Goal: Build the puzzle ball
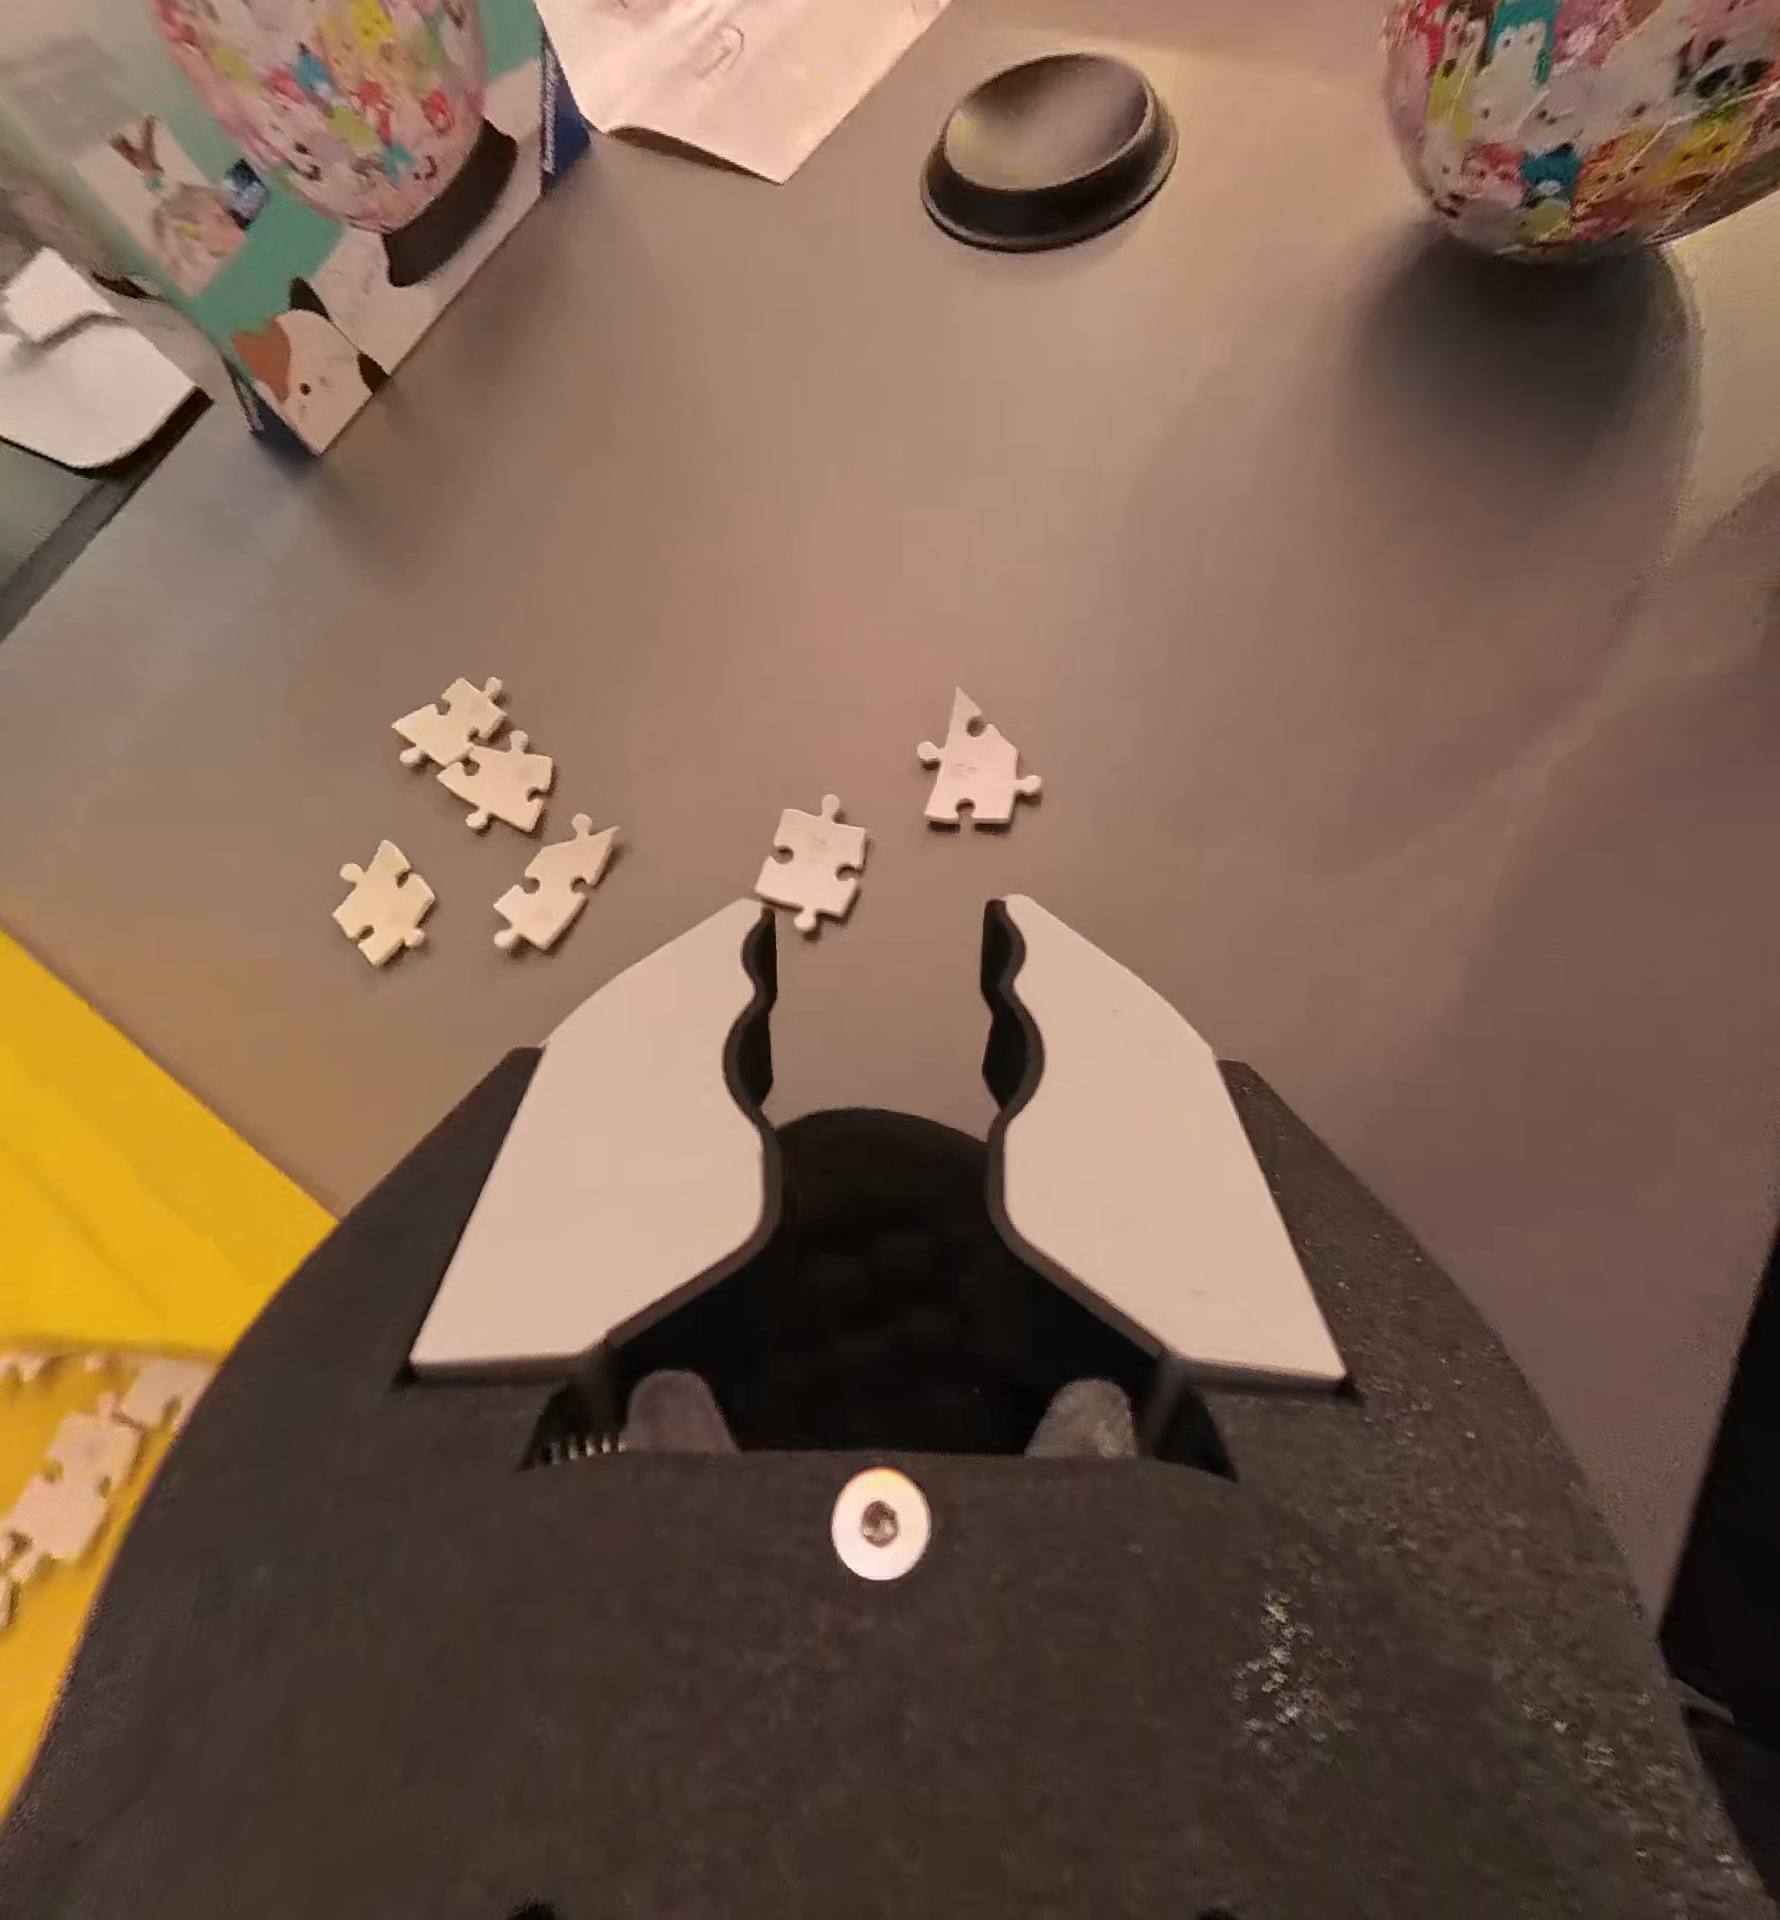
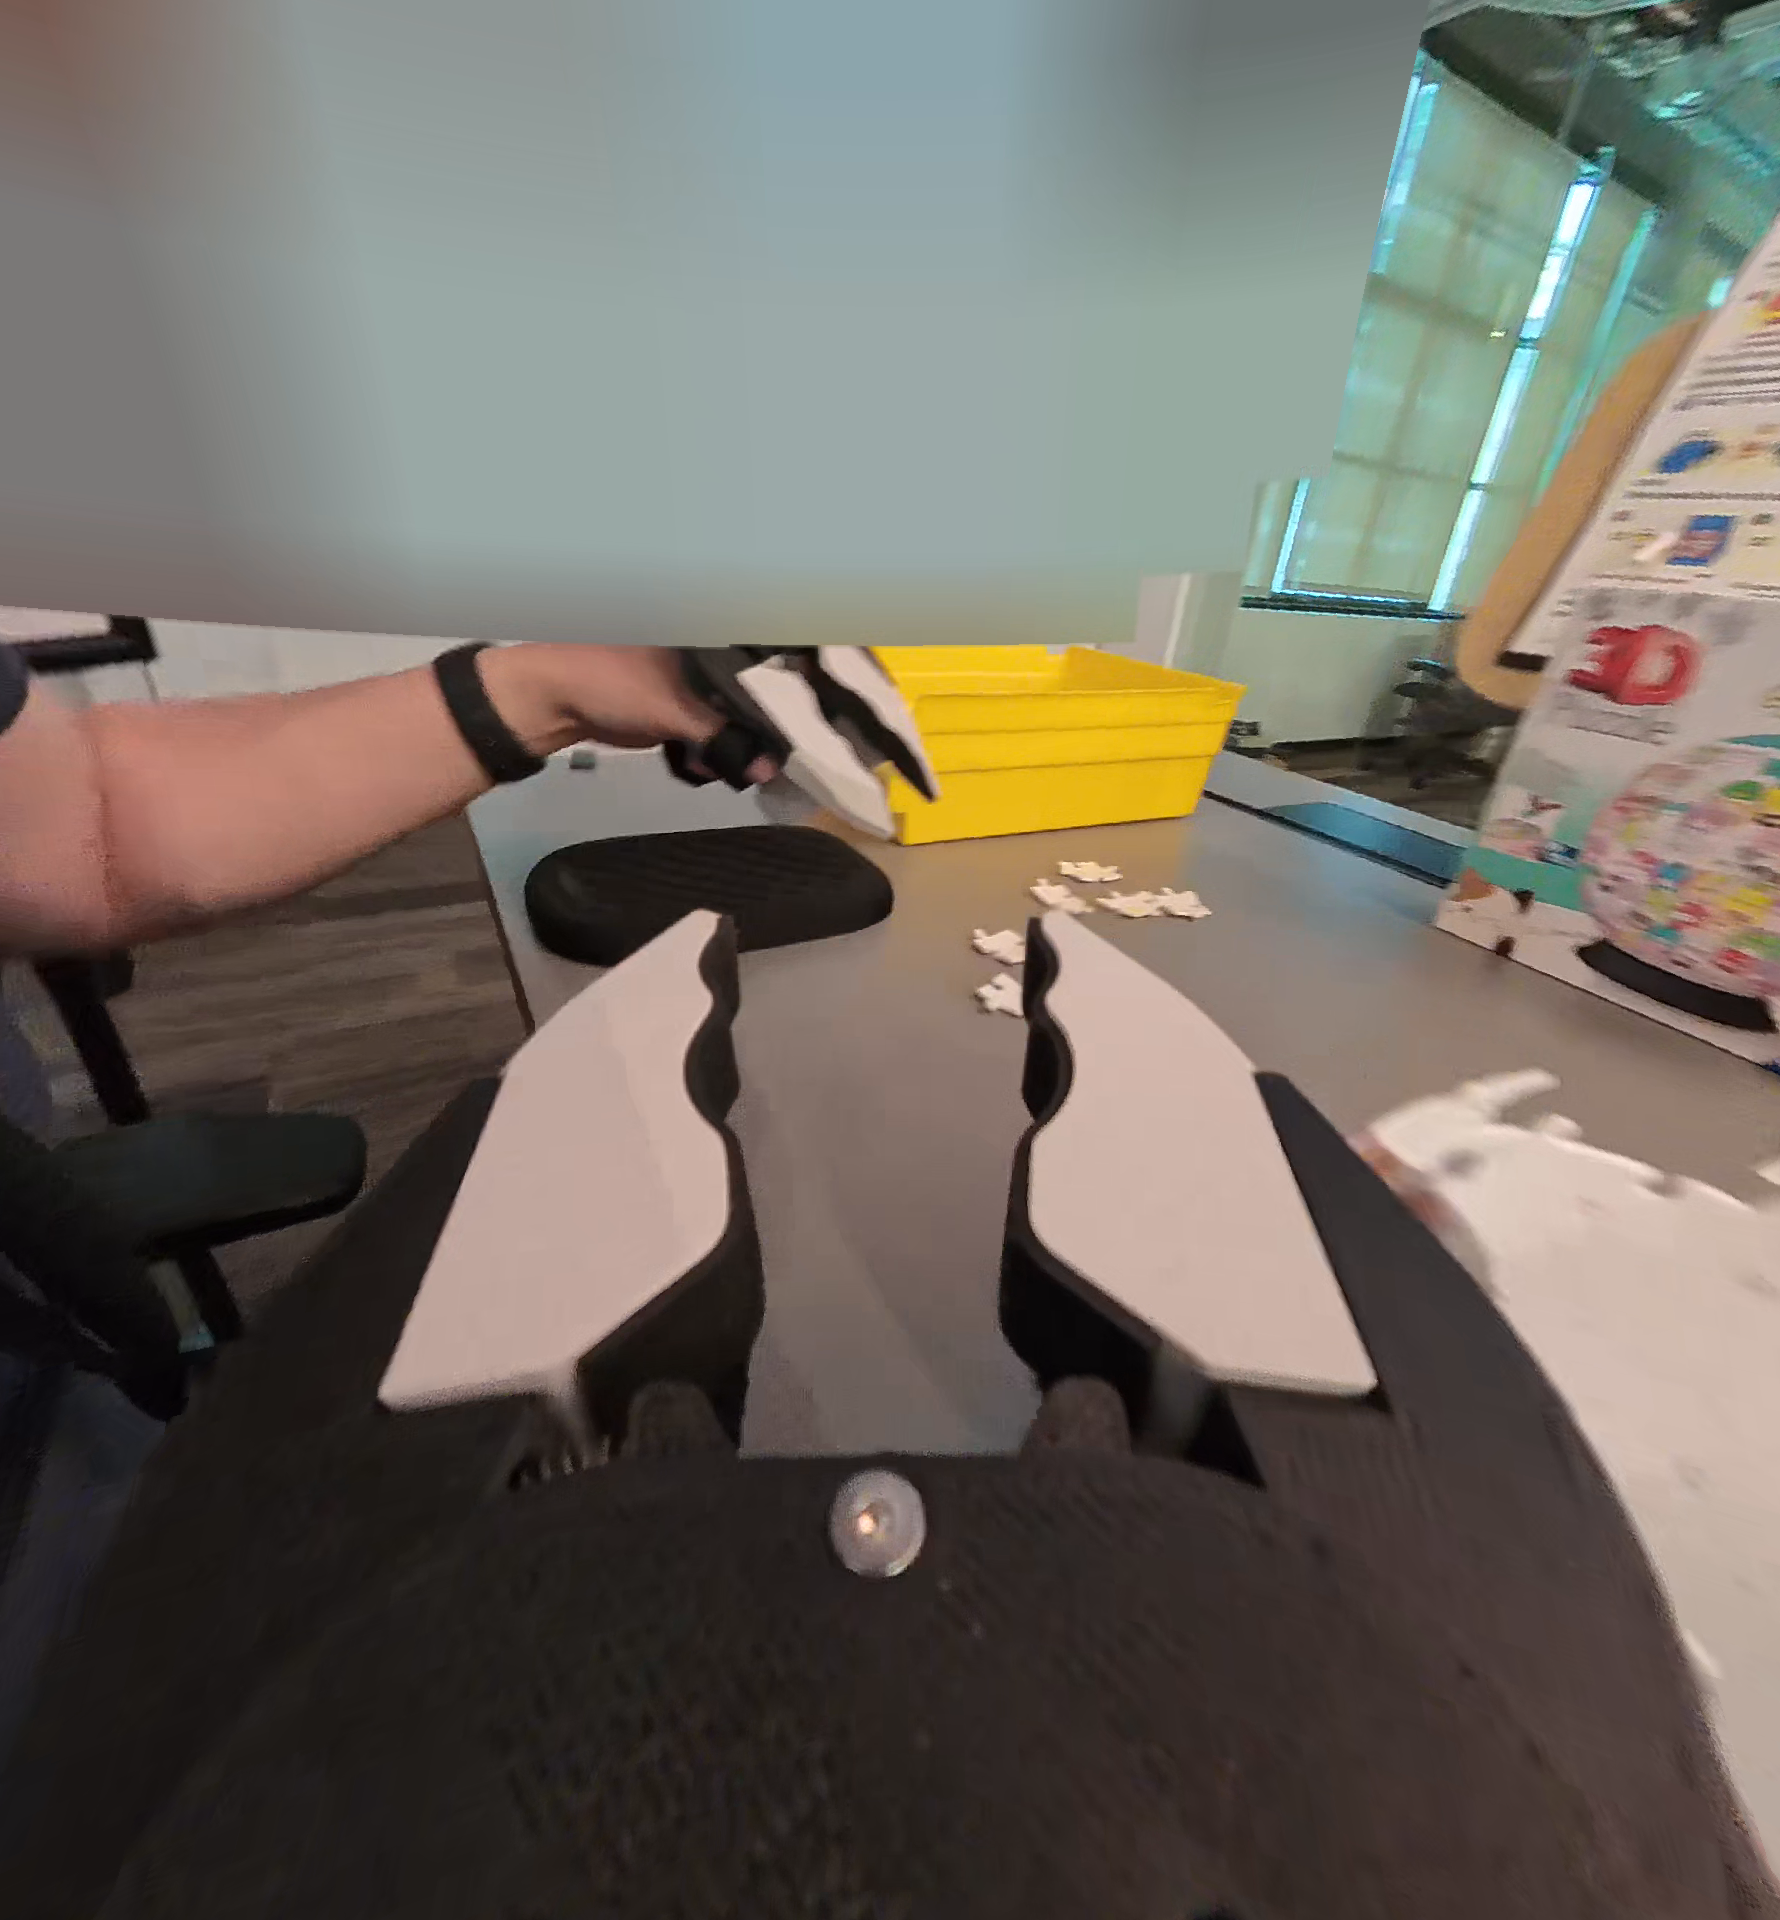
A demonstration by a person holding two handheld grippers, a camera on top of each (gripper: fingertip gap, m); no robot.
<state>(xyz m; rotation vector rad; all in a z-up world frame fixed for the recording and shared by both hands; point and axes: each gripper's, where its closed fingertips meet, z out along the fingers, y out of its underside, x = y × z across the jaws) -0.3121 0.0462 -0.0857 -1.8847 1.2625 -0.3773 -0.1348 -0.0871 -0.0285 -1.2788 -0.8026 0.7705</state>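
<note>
The left tool [image 1: 878, 914] hangs open and empty just above the white puzzle pieces [image 1: 813, 865] in the middle of the tabletop [image 1: 1125, 582], ready to pick one. The right tool [image 2: 881, 940] is open too. The puzzle ball [image 1: 1634, 114] waits at upper right.

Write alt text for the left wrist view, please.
An open left gripper hovers over a grey table, nearest one of six white puzzle pieces. Beyond sit a colourful puzzle ball, black stand and puzzle box.
</note>
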